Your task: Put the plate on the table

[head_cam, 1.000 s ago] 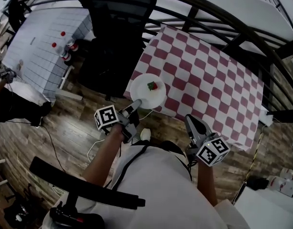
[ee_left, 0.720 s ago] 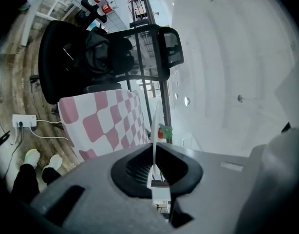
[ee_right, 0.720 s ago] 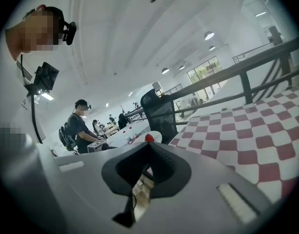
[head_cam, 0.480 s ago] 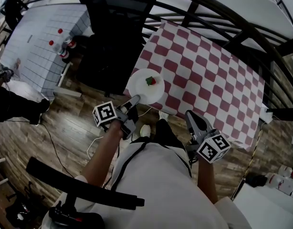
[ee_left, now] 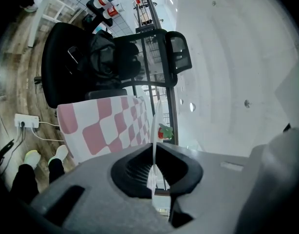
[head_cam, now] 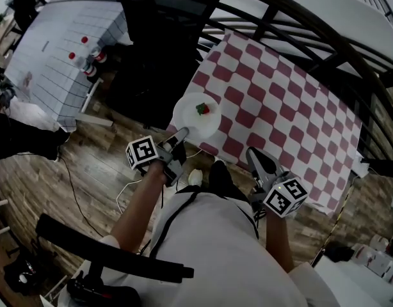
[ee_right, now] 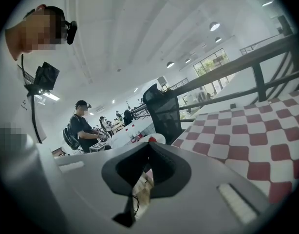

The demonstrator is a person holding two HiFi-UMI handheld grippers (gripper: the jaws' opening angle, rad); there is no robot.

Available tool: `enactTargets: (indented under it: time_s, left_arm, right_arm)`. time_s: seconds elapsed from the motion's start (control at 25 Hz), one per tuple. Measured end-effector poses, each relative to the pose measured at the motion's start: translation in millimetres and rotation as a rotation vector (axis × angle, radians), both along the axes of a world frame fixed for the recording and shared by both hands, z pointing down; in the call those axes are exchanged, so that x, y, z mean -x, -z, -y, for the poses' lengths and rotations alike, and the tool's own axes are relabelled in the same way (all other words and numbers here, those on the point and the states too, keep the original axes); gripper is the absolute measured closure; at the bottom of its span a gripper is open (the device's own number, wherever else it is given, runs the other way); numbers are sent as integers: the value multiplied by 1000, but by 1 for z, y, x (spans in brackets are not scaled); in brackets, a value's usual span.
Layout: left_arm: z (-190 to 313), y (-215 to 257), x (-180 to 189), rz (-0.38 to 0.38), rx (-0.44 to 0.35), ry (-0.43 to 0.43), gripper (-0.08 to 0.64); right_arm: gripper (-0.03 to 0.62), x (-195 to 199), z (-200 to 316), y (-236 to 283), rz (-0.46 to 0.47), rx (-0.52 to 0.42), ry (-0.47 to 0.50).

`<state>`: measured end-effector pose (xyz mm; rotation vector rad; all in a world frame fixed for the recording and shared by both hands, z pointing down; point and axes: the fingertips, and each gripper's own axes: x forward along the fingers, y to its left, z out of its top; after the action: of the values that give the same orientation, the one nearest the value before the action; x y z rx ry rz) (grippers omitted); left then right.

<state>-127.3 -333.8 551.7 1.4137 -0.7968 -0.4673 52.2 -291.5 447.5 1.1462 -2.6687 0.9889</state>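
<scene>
Plainly, the left hand-held gripper [head_cam: 181, 134] is clamped on the near rim of the white plate [head_cam: 191, 121], its jaws pinching the thin edge. The plate shows at the centre of the head view, over the lower-left corner of the red-and-white checked surface [head_cam: 286, 101]; whether it rests on the cloth cannot be told. A small red and green item [head_cam: 203, 110] lies on it. The right hand-held gripper [head_cam: 255, 157], lower right of centre, has its jaws together on nothing.
</scene>
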Motion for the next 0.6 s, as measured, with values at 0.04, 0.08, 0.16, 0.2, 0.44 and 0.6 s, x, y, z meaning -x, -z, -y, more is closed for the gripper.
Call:
enactTargets:
  time_s: [0.04, 0.08, 0.16, 0.2, 0.44, 0.6]
  left_arm:
    - [5, -4, -1, 5, 8, 8, 538]
    - [11, -7, -3, 6, 11, 14, 538]
    - [25, -12, -8, 3, 5, 13, 538]
    - [34, -14, -10, 1, -2, 7, 538]
    - [88, -29, -30, -19, -34, -20, 537]
    - [121, -54, -42, 12, -14, -33, 538]
  right_arm:
    - [584, -2, 7, -2, 2, 3, 9]
    - [584, -4, 14, -3, 1, 6, 18]
    - [584, -6, 29, -6, 0, 12, 35]
    - [584, -7, 38, -7, -1, 14, 42]
    - [583, -19, 93, -17, -17, 39, 94]
    - [584, -28, 126, -26, -14, 49, 106]
